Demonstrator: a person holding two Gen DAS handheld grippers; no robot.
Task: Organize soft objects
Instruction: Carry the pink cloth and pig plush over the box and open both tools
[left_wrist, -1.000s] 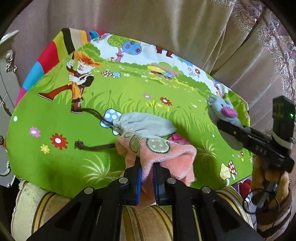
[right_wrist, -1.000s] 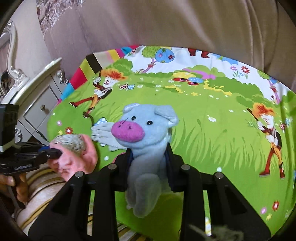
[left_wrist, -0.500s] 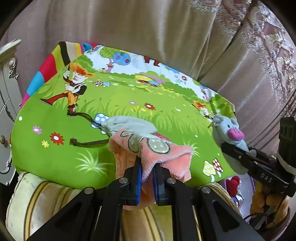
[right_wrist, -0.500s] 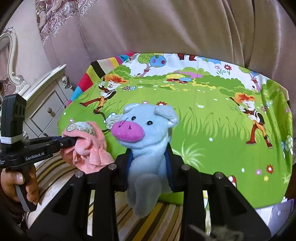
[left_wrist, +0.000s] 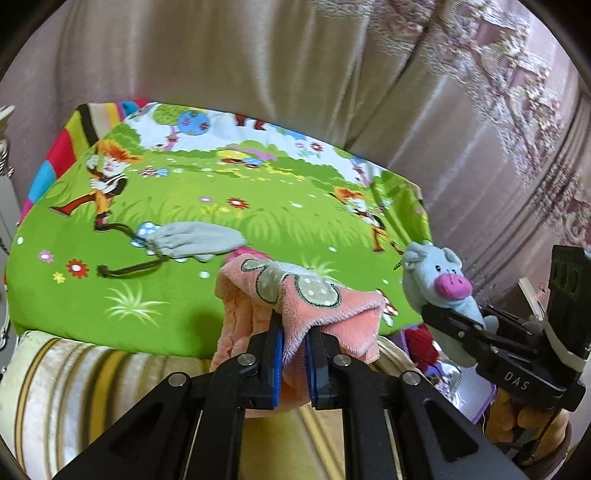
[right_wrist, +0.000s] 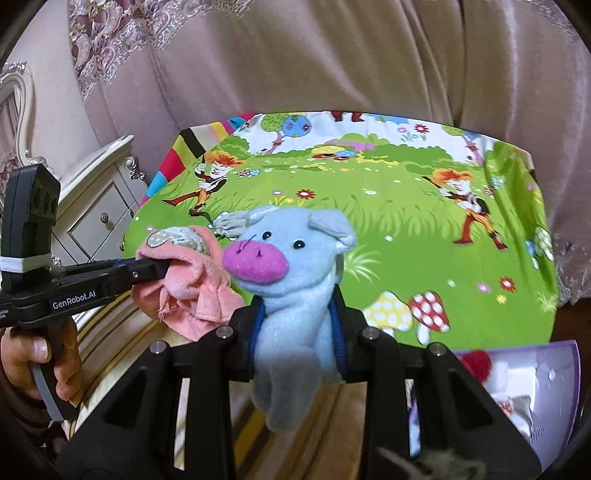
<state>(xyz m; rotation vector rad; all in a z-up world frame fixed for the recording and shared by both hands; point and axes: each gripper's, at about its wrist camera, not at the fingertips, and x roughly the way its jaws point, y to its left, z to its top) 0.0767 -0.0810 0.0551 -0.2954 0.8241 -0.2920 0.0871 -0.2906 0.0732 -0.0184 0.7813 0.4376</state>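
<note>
Cartoon-print bedspread (left_wrist: 258, 221) holds only a grey drawstring pouch (left_wrist: 195, 242). Left hand-held gripper (left_wrist: 295, 354) grasps a pink plush cloth (left_wrist: 303, 299); right hand-held gripper (right_wrist: 297, 332) clenches a blue pig toy (right_wrist: 291, 266). Neither is stowed yet.

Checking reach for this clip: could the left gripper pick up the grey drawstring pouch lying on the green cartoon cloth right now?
Probably not: the left gripper is shut on the pink plush cloth, so the grey drawstring pouch, lying unobstructed beyond it, must wait.

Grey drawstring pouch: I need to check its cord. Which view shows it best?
Left wrist view: the grey drawstring pouch lies fully visible on the green cloth, cord trailing. Right wrist view shows only a sliver behind the plush pig.
</note>
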